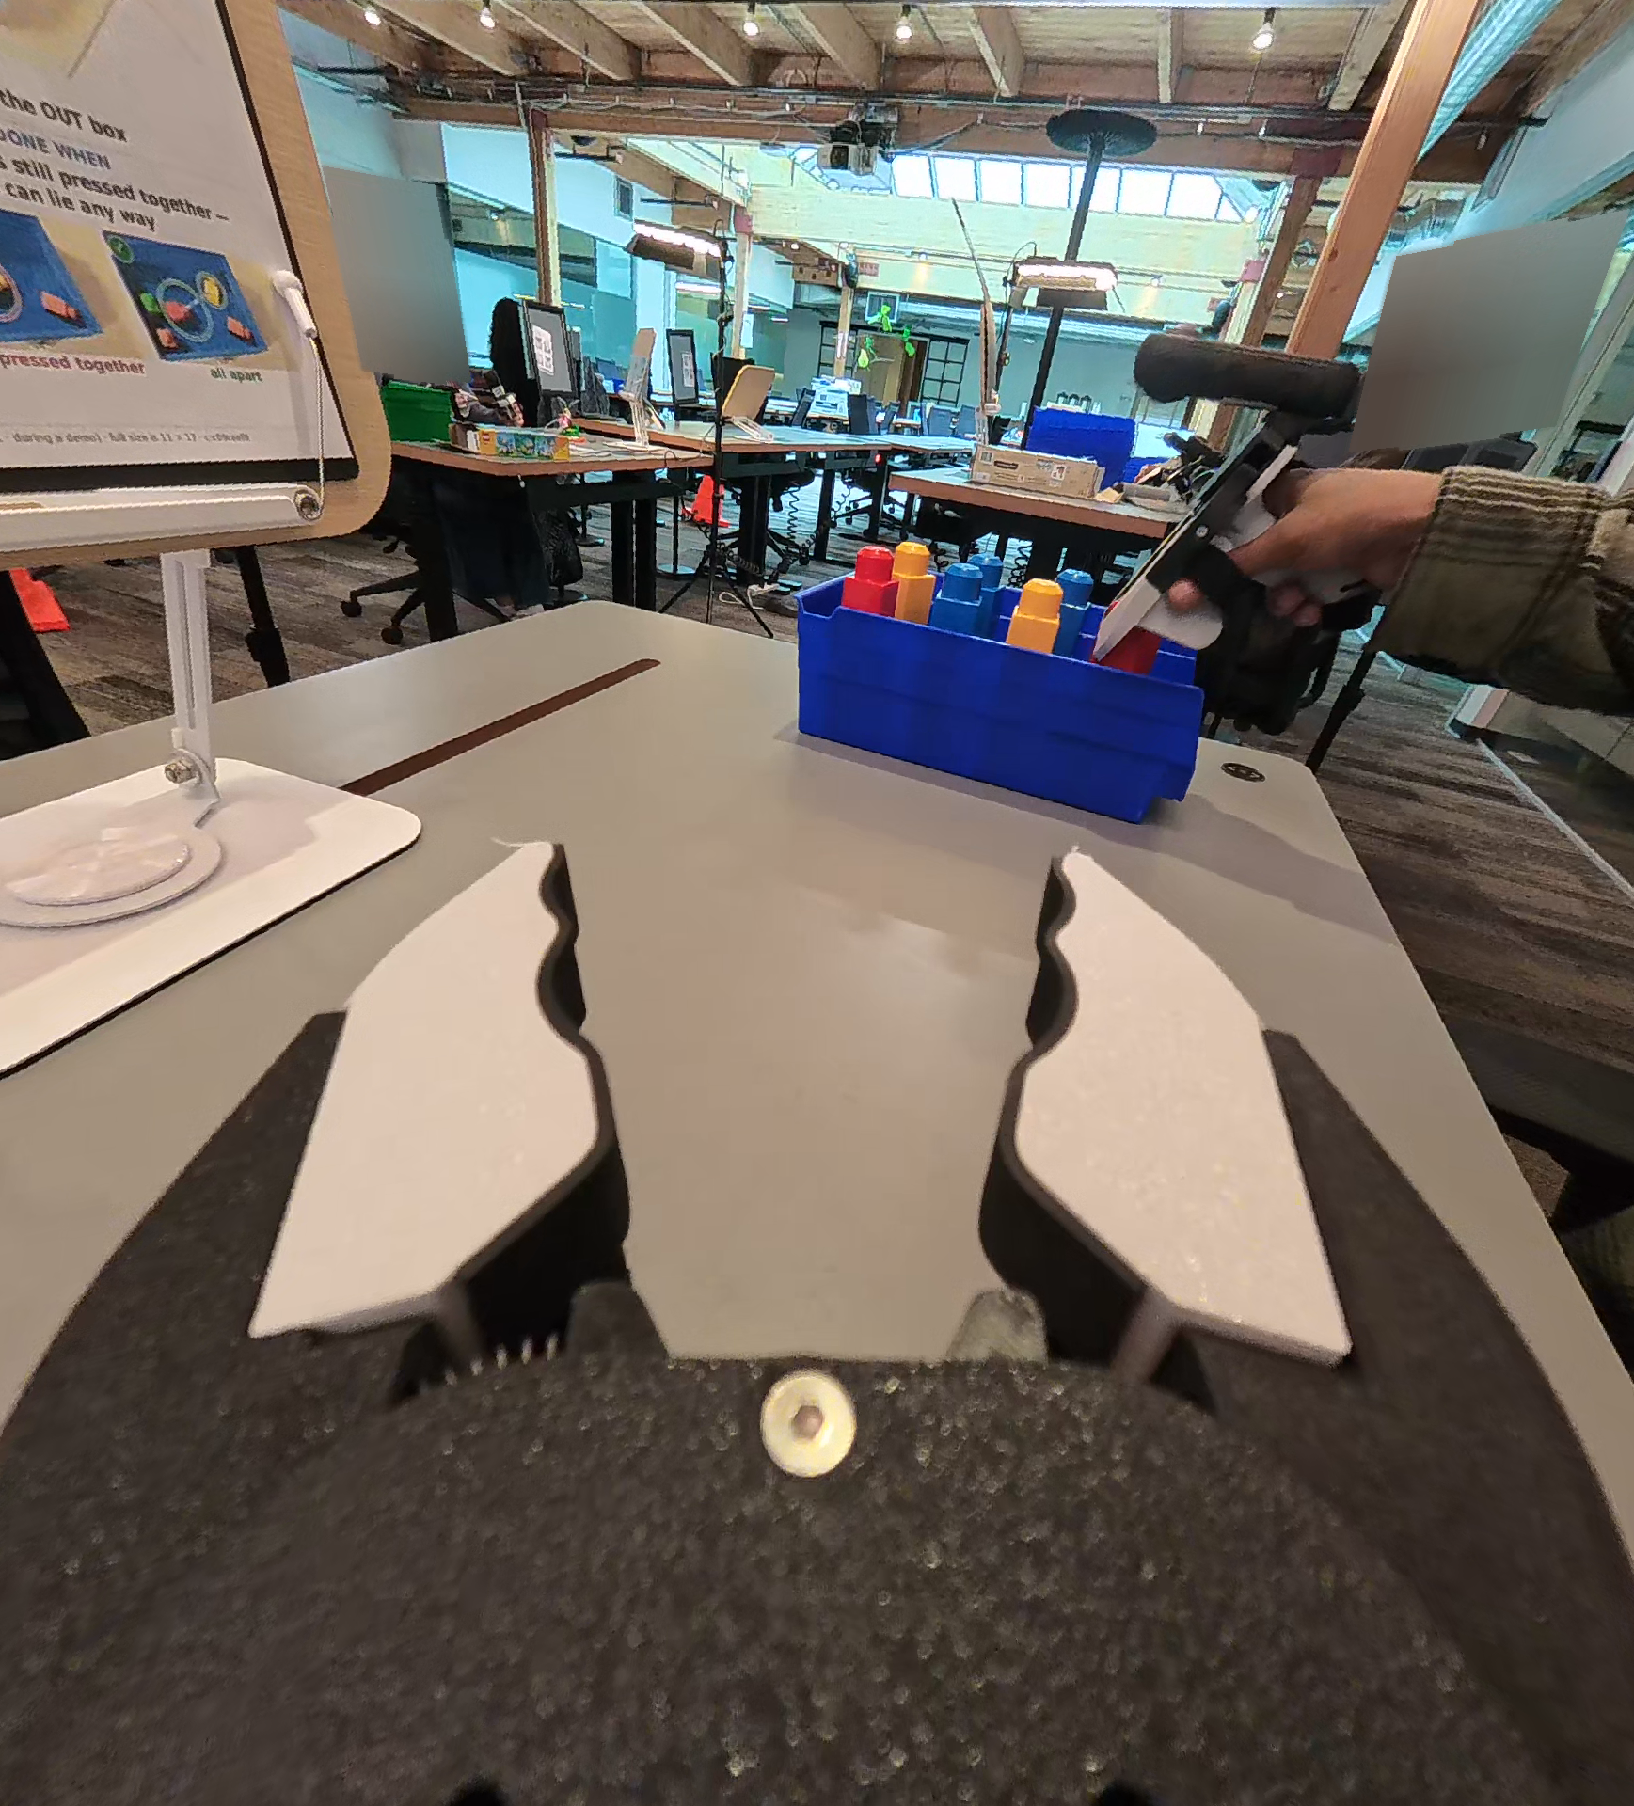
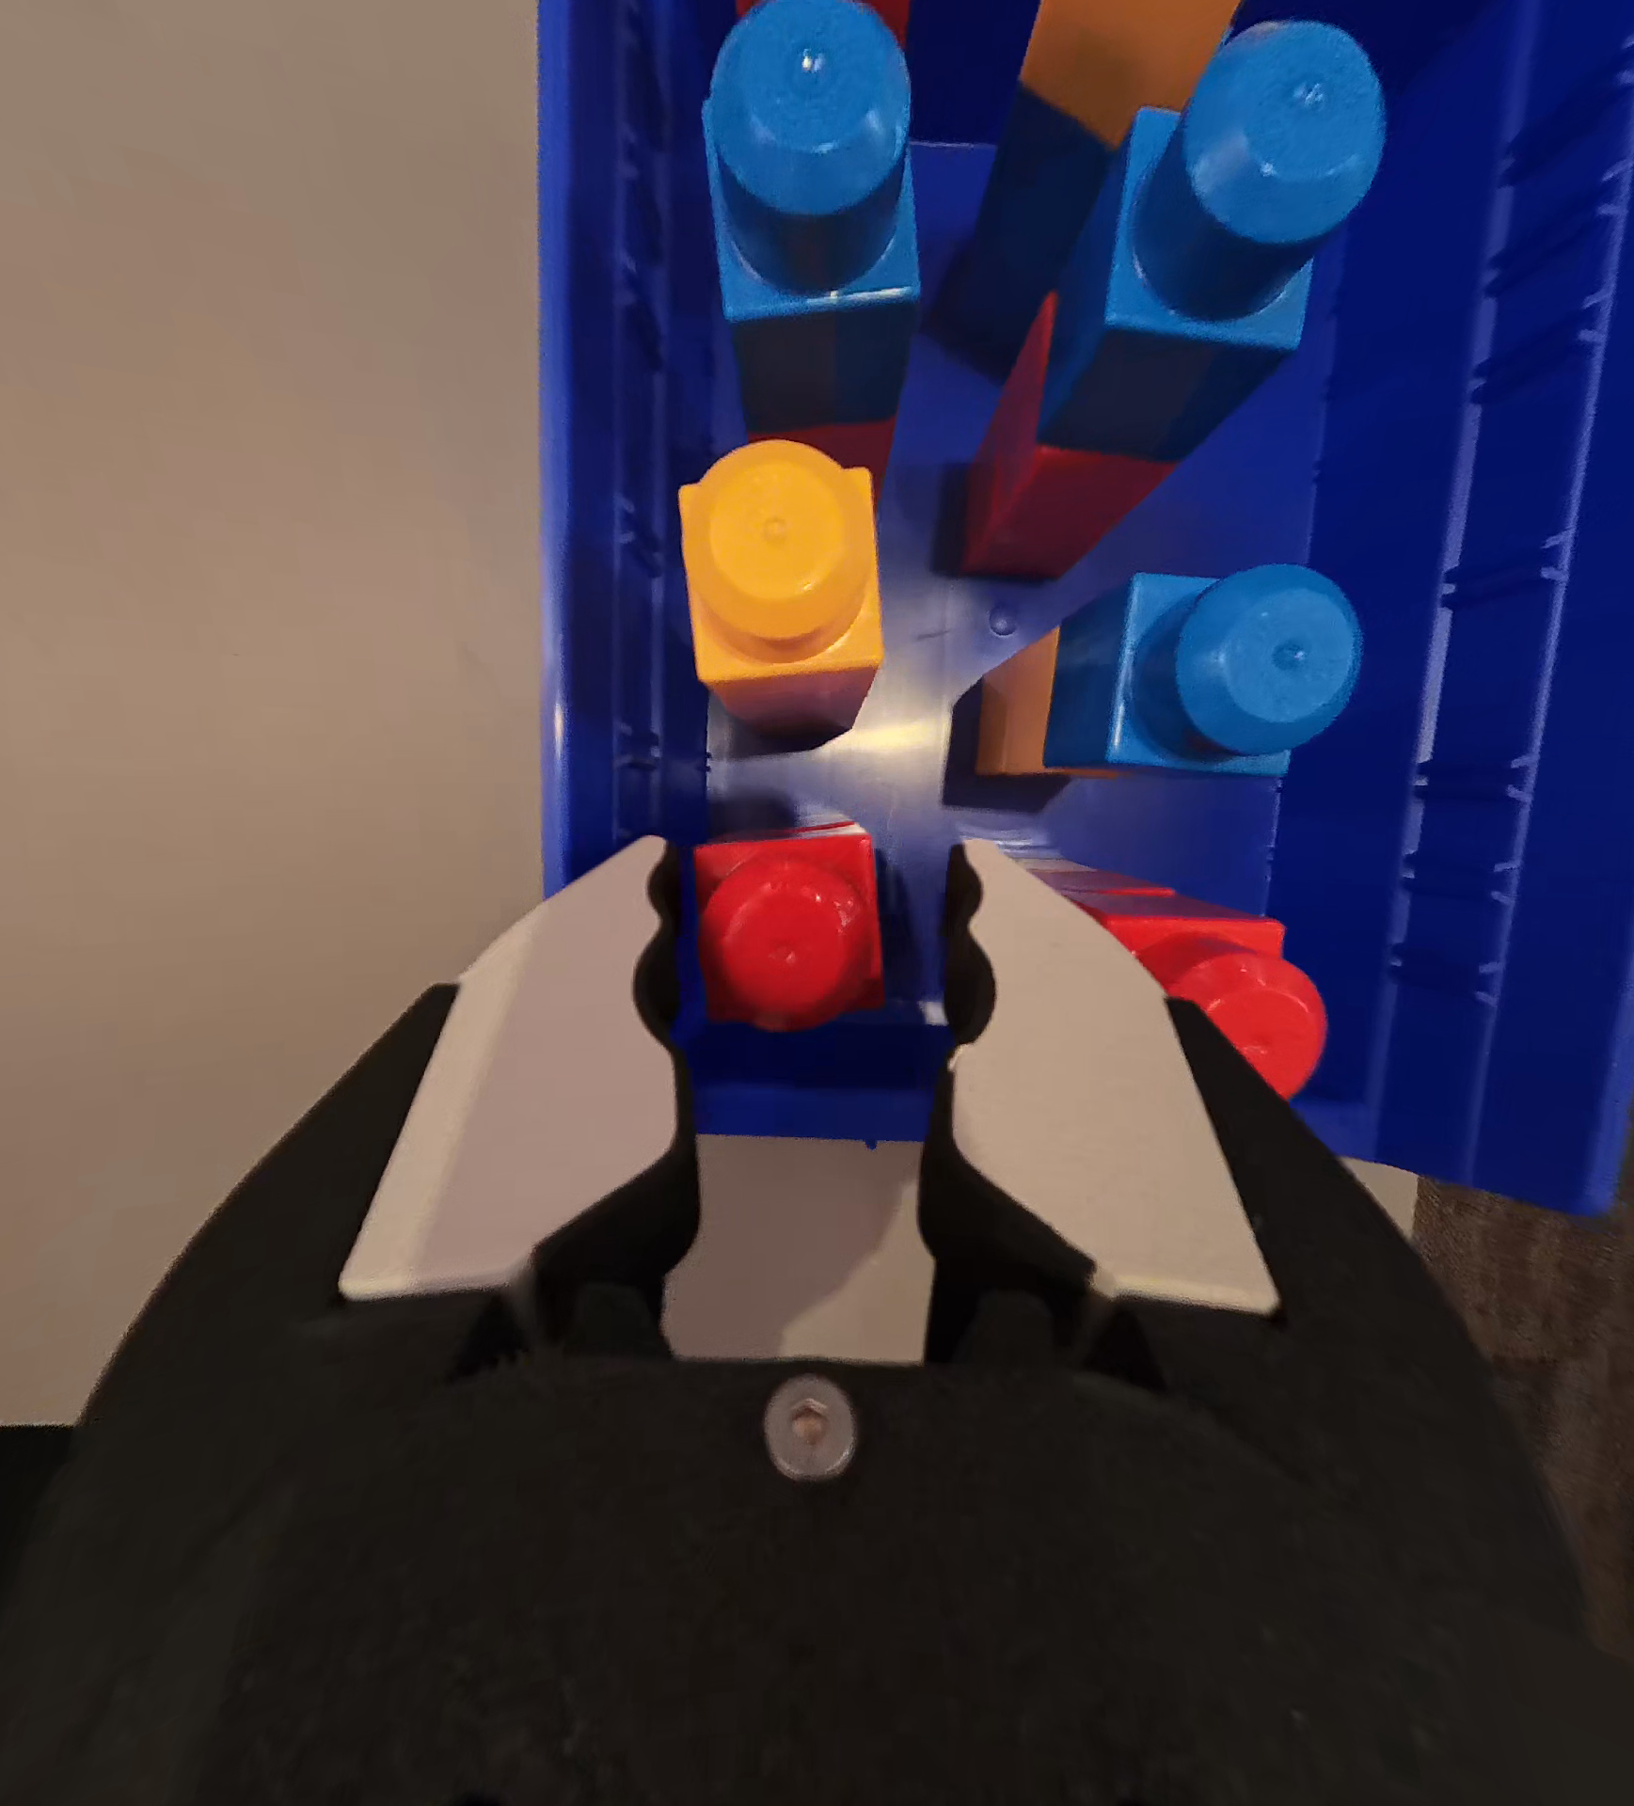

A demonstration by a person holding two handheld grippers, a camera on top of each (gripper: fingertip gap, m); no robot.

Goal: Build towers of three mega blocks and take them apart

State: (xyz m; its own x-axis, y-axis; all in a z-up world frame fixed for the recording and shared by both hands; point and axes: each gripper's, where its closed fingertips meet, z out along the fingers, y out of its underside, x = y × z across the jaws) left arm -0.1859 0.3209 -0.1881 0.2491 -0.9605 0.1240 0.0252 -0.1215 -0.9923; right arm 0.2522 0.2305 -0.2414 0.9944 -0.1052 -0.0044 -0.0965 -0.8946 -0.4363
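A blue bin [image 2: 1438,880] holds several upright towers of red, yellow and blue mega blocks. My right gripper [image 2: 808,880] is open and points down into the bin's near end. A red-topped tower [image 2: 783,938] stands between its fingers, close to the left finger, with a gap to the right one. Another red-topped tower [image 2: 1233,997] leans beside the right finger. A yellow-topped tower [image 2: 778,577] stands just beyond. In the left wrist view the bin [image 1: 989,704] sits at the table's far right with the right gripper [image 1: 1125,635] dipping into it. My left gripper [image 1: 808,860] is open and empty above the grey table [image 1: 793,977].
A white stand base [image 1: 109,909] with an instruction board [image 1: 109,244] sits at the table's left. A person's hand and plaid sleeve [image 1: 1526,577] reach in from the right. The table's right edge [image 1: 1379,880] drops to the floor. Office desks stand far behind. About 45 cm separates my left fingertips from my right.
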